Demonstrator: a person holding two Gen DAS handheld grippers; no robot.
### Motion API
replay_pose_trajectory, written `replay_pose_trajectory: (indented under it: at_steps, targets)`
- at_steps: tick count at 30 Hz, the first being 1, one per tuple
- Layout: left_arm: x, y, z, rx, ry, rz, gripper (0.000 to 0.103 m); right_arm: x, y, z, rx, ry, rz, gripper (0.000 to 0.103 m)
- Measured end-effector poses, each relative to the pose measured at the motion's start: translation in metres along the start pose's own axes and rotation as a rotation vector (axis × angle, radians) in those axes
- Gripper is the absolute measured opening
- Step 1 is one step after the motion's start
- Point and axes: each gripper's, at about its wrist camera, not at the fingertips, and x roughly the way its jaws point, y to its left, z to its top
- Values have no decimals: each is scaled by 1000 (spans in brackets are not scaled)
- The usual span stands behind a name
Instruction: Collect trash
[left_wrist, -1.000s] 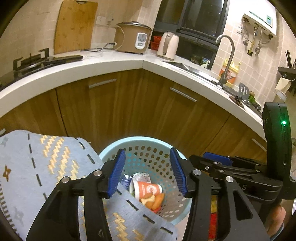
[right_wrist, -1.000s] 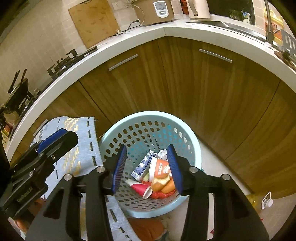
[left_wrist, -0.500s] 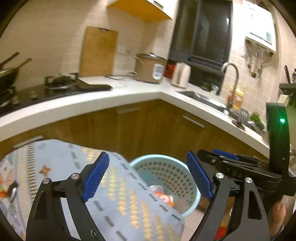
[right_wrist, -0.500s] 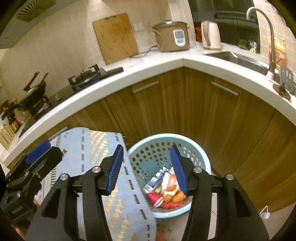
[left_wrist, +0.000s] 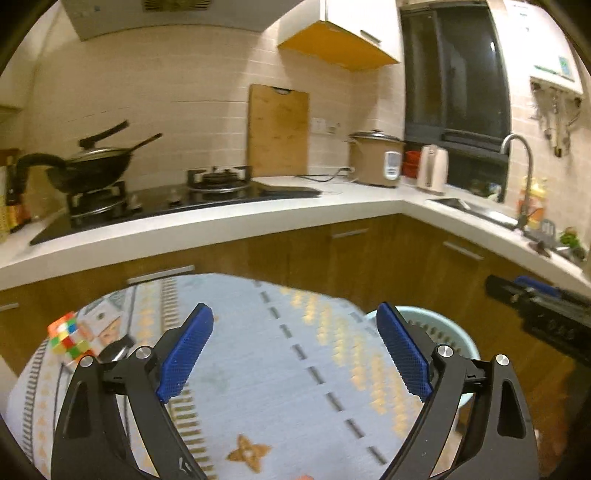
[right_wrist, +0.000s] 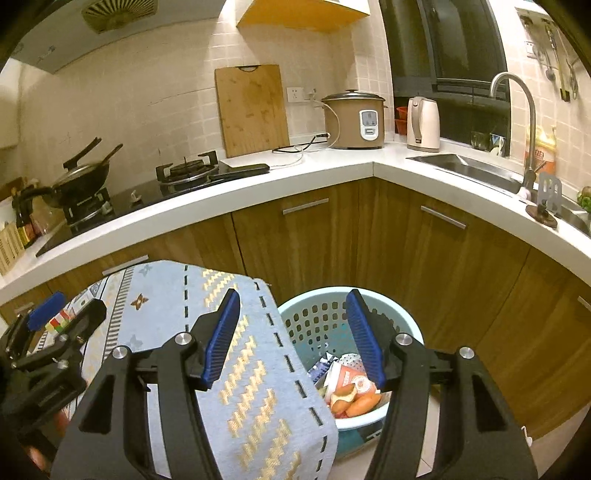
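A pale blue perforated trash basket (right_wrist: 317, 321) stands on the floor beside the table and holds a cup, wrappers and orange food scraps (right_wrist: 354, 395). In the left wrist view only its rim (left_wrist: 458, 334) shows past the table edge. My left gripper (left_wrist: 293, 354) is open and empty above the blue patterned tablecloth (left_wrist: 266, 362). My right gripper (right_wrist: 293, 336) is open and empty, over the table edge and the basket. The left gripper also shows in the right wrist view (right_wrist: 48, 332).
A colourful puzzle cube (left_wrist: 68, 334) and a dark object lie at the table's left. Wooden cabinets (right_wrist: 325, 236) and an L-shaped white counter (right_wrist: 295, 173) stand behind, with stove, wok (left_wrist: 92, 166), cutting board, rice cooker (right_wrist: 354, 118), kettle and sink.
Both grippers have lifted and tilted up from looking down into the basket. The left has swung left over the table and opened wider. The cube has come into view.
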Motion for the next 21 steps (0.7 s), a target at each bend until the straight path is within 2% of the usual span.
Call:
replay_pose_trajectory:
  at_steps: [3, 7, 10, 15, 21]
  targets:
    - [1, 6, -7, 1, -25, 3, 88, -6, 6, 0, -6, -30, -13, 56]
    - [9, 9, -19, 9, -51, 31, 89, -6, 11, -3, -39, -31, -104, 56]
    - [18, 9, -25, 15, -3, 48, 89, -6, 7, -10, -22, -27, -91, 56]
    - [15, 6, -29, 57, -23, 98, 91, -4, 7, -27, -12, -28, -60, 56]
    - [9, 5, -30, 73, -36, 102, 91, -6, 10, -42, -12, -42, -59, 56]
